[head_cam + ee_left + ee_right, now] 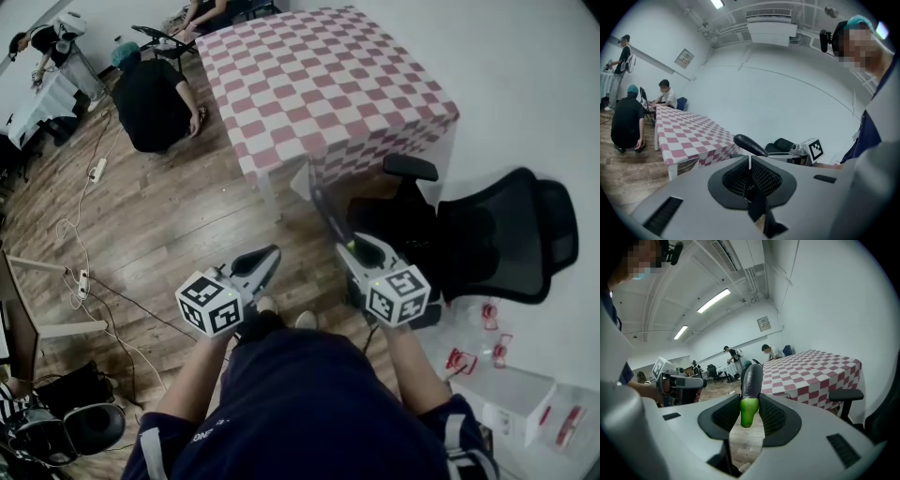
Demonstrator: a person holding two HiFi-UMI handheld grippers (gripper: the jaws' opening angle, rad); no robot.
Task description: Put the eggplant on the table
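The right gripper [750,401] pinches the eggplant [752,376] near its green cap (likely light, slippery); left gripper [750,161] closed, empty.

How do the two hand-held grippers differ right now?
The right gripper clamps the eggplant by its green end; the left gripper holds nothing. The left gripper's jaws meet; the right gripper's stand apart around the eggplant. Both are grey and carry a marker cube.
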